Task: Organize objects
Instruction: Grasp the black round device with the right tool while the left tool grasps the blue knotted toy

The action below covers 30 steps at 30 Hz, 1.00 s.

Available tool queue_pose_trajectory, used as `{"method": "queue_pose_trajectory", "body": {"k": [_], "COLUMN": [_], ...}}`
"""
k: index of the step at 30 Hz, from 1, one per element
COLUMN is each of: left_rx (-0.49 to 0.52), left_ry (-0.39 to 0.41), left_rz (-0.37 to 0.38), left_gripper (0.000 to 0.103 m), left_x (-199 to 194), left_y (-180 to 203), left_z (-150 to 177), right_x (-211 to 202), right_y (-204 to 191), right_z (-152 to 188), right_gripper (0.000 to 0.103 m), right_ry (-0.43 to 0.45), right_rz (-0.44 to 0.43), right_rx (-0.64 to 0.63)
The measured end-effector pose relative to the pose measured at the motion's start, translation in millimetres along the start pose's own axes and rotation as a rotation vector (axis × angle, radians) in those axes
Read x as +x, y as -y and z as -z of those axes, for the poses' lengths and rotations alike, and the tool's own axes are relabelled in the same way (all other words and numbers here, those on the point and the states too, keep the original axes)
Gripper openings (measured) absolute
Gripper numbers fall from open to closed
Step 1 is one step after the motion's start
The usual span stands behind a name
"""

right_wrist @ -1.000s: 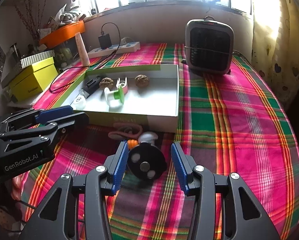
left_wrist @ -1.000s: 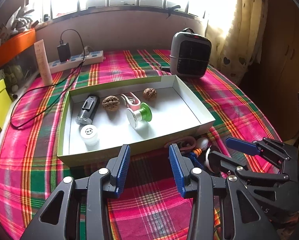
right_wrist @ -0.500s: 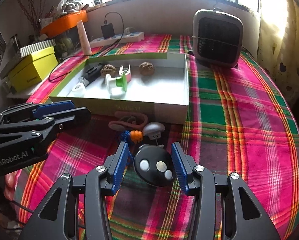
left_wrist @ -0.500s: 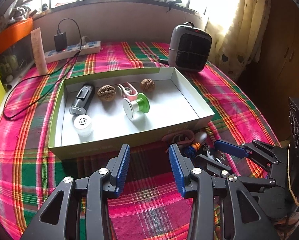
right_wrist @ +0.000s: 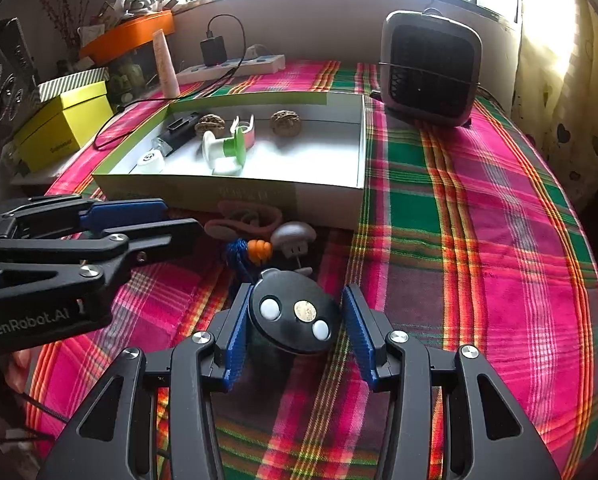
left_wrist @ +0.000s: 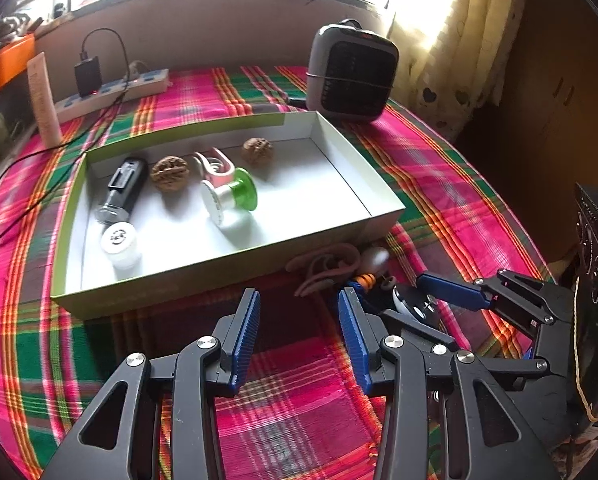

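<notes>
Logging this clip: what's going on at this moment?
A person is tidying small items into a box on a plaid table. The right hand-held gripper straddles a black remote in front of the box, jaws on either side, grip unclear. The left hand-held gripper hangs open and empty nearby.

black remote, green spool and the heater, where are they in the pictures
black remote [right_wrist: 293,322]: right wrist view, on its face among the buttons
green spool [left_wrist: 244,189]: left wrist view, on its green flange
heater [right_wrist: 431,76]: right wrist view, on its dark front grille
</notes>
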<state>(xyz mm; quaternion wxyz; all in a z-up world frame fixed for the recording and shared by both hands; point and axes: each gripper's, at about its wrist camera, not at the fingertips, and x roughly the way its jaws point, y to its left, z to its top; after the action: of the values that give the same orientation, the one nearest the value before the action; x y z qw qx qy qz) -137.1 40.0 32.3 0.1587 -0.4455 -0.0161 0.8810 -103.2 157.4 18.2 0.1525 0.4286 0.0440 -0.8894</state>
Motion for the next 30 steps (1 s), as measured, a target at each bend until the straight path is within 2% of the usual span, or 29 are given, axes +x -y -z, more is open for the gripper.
{"method": "queue_pose_trajectory", "body": {"k": [4, 7, 11, 30], "left_rx": [0.008, 0.019, 0.033, 0.073], "left_ry": [-0.009, -0.012, -0.021, -0.059], "left_rz": [0.001, 0.006, 0.011, 0.005], "left_gripper": [0.039, 0.039, 0.039, 0.039], "left_x": [2, 3, 7, 26], "left_y": [4, 8, 13, 32], "left_z": [0, -1, 0, 1], "right_x": [-3, -5, -9, -17], "right_y": [3, 5, 8, 22], "right_z": [2, 3, 5, 11], "right_gripper": [0.046, 0.041, 0.030, 0.028], "right_ry": [0.010, 0.018, 0.027, 0.044], "right_rz": [-0.005, -0.008, -0.016, -0.044], "right_rx": [0.006, 0.009, 0.012, 0.056]}}
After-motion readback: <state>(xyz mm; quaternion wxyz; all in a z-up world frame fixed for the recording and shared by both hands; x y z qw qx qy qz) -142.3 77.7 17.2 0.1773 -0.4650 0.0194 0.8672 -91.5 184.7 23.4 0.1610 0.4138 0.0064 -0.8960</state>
